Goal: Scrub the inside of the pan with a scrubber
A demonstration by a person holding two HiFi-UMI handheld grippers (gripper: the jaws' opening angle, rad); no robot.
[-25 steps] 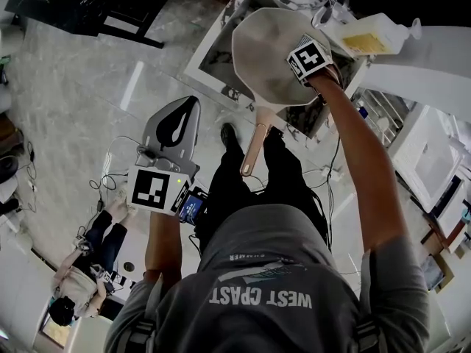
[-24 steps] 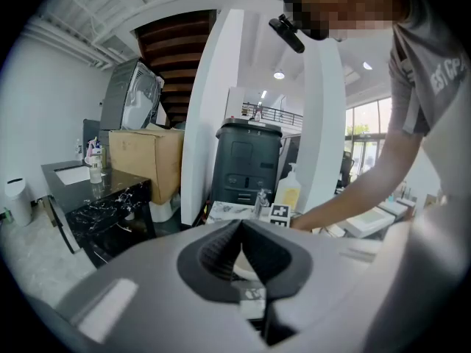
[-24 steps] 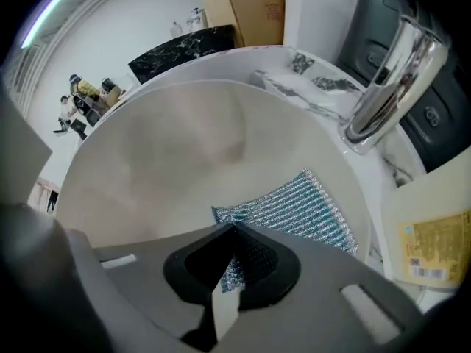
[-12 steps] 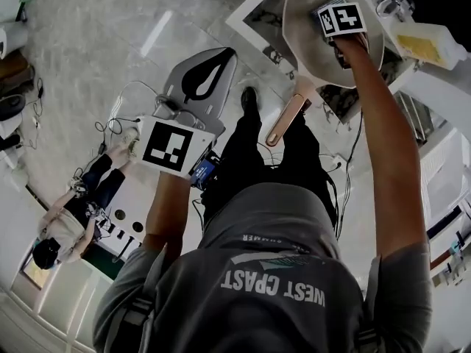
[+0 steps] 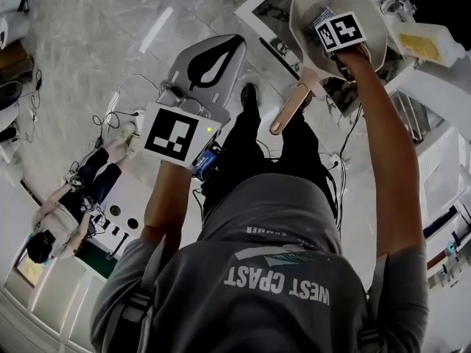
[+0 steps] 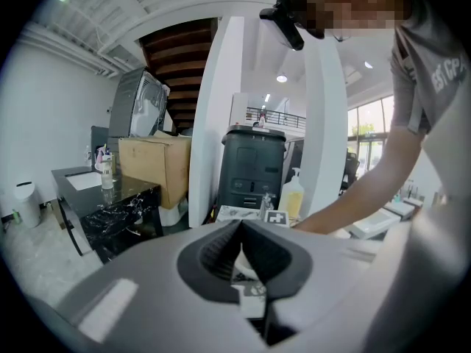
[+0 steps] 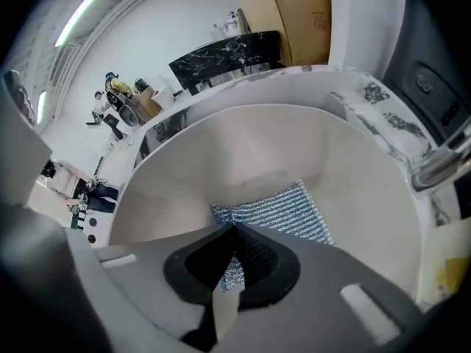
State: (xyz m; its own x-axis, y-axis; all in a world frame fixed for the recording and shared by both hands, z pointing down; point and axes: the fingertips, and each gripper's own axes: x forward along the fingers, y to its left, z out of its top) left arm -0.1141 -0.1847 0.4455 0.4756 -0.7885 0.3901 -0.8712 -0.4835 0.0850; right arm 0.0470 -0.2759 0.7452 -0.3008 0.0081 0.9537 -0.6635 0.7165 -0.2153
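A pale pan [image 5: 309, 13] with a copper-coloured handle [image 5: 291, 109] sits in the sink at the top right of the head view. My right gripper [image 5: 333, 22] points steeply down into it, under its marker cube. In the right gripper view the jaws [image 7: 234, 228] are shut on a silvery mesh scrubber [image 7: 276, 210], which lies flat against the pan's inner wall [image 7: 250, 149]. My left gripper [image 5: 213, 59] hangs over the floor, away from the pan. Its jaws [image 6: 239, 225] meet at the tips with nothing between them.
A marble-patterned counter [image 5: 266, 9] frames the sink. A soap bottle with yellow liquid [image 5: 423, 44] and a faucet [image 5: 390, 2] stand beside the pan. A person [image 5: 70, 208] sits on the floor at left among cables. A cardboard box [image 6: 154, 169] and a black bin [image 6: 254, 164] stand ahead of the left gripper.
My right gripper has slid with the scrubber from the pan's rim near the bottle toward the middle of the pan. The left gripper has hardly moved.
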